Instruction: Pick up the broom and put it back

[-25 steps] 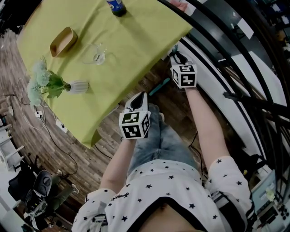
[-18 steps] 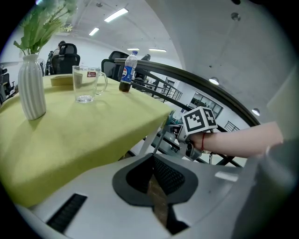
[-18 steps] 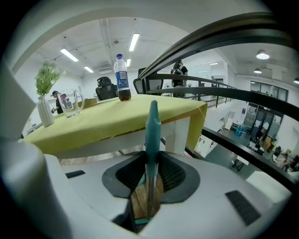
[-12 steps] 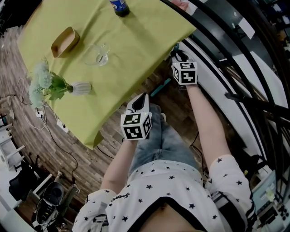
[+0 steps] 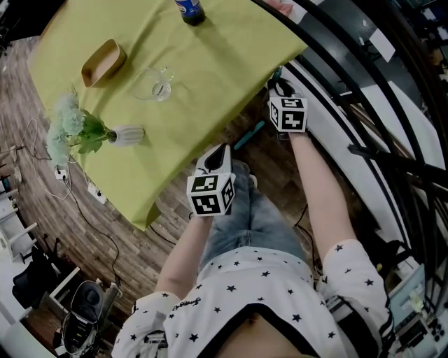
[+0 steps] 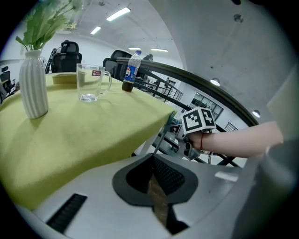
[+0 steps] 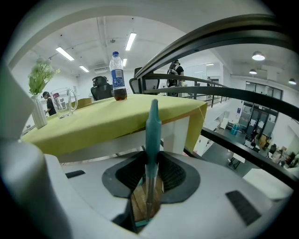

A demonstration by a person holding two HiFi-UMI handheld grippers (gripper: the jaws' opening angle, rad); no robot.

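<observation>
The broom shows as a teal handle point(image 7: 153, 122) on a metal shaft, standing upright between the jaws in the right gripper view. My right gripper point(image 7: 150, 167) is shut on that handle just below the teal grip. In the head view the right gripper point(image 5: 278, 87) is beside the table's near corner, with a short teal piece point(image 5: 247, 135) showing under the table edge; the broom's head is hidden. My left gripper point(image 5: 218, 155) hangs lower, over the person's jeans. In its own view the left gripper point(image 6: 153, 158) is shut with nothing in it, only wood floor behind.
A table with a yellow-green cloth point(image 5: 210, 84) carries a white vase of flowers point(image 5: 126, 134), a glass mug point(image 5: 155, 84), a cola bottle point(image 5: 190, 10) and a wooden bowl point(image 5: 103, 61). A black curved railing point(image 5: 364, 91) runs along the right. Cables point(image 5: 84, 210) lie on the wood floor.
</observation>
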